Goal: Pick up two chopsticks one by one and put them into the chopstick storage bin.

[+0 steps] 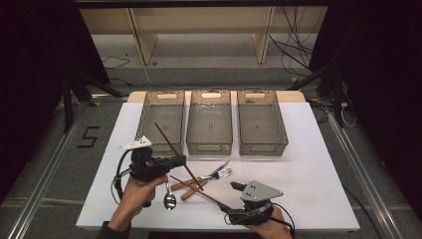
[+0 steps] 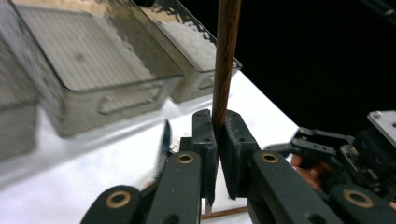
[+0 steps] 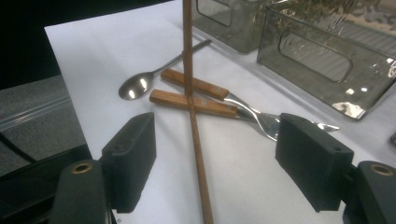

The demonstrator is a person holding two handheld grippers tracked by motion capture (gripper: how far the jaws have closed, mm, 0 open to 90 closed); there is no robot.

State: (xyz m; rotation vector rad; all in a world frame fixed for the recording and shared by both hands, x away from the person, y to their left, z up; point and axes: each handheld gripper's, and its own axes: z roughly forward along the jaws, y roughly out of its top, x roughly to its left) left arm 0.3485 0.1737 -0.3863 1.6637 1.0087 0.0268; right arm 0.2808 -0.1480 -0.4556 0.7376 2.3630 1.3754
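Right now your left gripper (image 1: 183, 160) has its jaws clamped together on one wooden chopstick (image 1: 171, 145), which slants up and away from the pads toward the near rim of the left bin (image 1: 160, 121); in the left gripper view that stick (image 2: 226, 56) rises straight out from between the pads. Your right gripper (image 1: 230, 197) sits near the front edge of the table (image 1: 308, 174), right of centre, with its jaws standing wide apart and nothing pressed between them. A second chopstick (image 3: 195, 135) lies flat on the white surface and runs up the gap between those open pads without touching either one. Just beyond it lie two wooden-handled forks (image 3: 219, 100), side by side, with the chopstick crossing their handles, and a metal spoon (image 3: 140, 85) rests just beside them toward the left front of the table. Three clear bins stand in a row along the far edge: the left one, the middle bin (image 1: 209, 121) and the right bin (image 1: 261, 122), all close together with narrow gaps. You have bare table to the right of the cutlery, out to the right edge, and a strip of open surface between the cutlery and the bins' near walls. The left front corner is taken up by your left hand (image 1: 137, 191).
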